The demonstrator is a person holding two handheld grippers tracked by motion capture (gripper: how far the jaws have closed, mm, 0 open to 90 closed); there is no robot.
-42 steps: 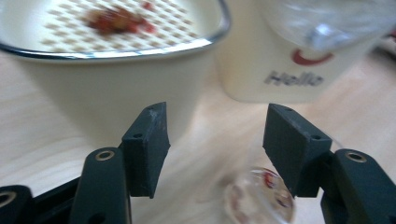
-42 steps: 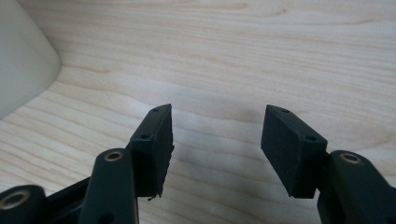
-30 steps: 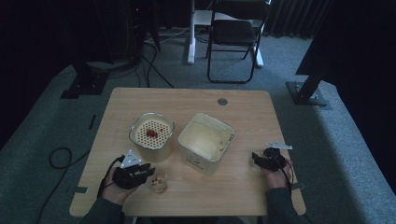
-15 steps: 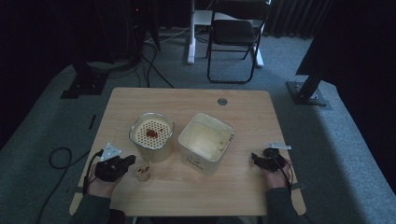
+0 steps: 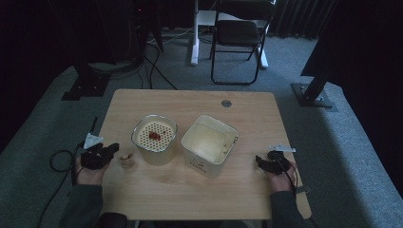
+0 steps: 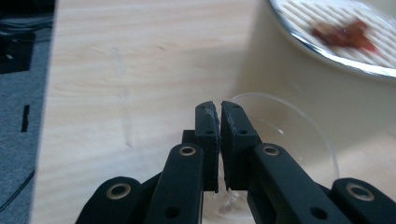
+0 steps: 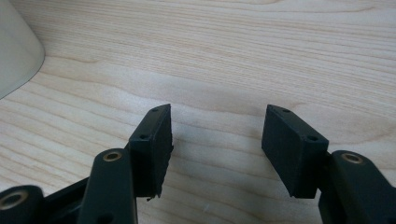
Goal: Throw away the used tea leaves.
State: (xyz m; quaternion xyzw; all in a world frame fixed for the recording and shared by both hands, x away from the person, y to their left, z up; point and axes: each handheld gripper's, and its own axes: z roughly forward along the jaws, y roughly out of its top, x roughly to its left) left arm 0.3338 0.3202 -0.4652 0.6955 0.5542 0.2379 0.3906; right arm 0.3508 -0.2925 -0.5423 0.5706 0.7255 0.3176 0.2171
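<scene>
At the left edge of the wooden table [image 5: 199, 199], the left gripper [image 5: 112, 148] was held low in the person's left hand [image 5: 90, 173], with its jaws pointed toward the middle of the table. In the left gripper view its jaws were seen clenched almost together, with the thin wall of a small clear cup [image 5: 126, 159] pinched between them. The rest of the cup's rim was seen curving out to one side of the jaws. The cup was placed upright on the table, just beside a round cream container [image 5: 154, 137] with a perforated insert. A few red scraps [image 5: 154, 135] were seen on that insert. A square cream container [image 5: 209, 145] was set just beside the round one, on the side away from the cup.

Near the table's right edge the right gripper [image 5: 260, 161] was held low over bare wood, well apart from the cup. Its jaws were spread apart, and nothing was gripped between them. The corner of the square container was seen at the edge of the right gripper view.
</scene>
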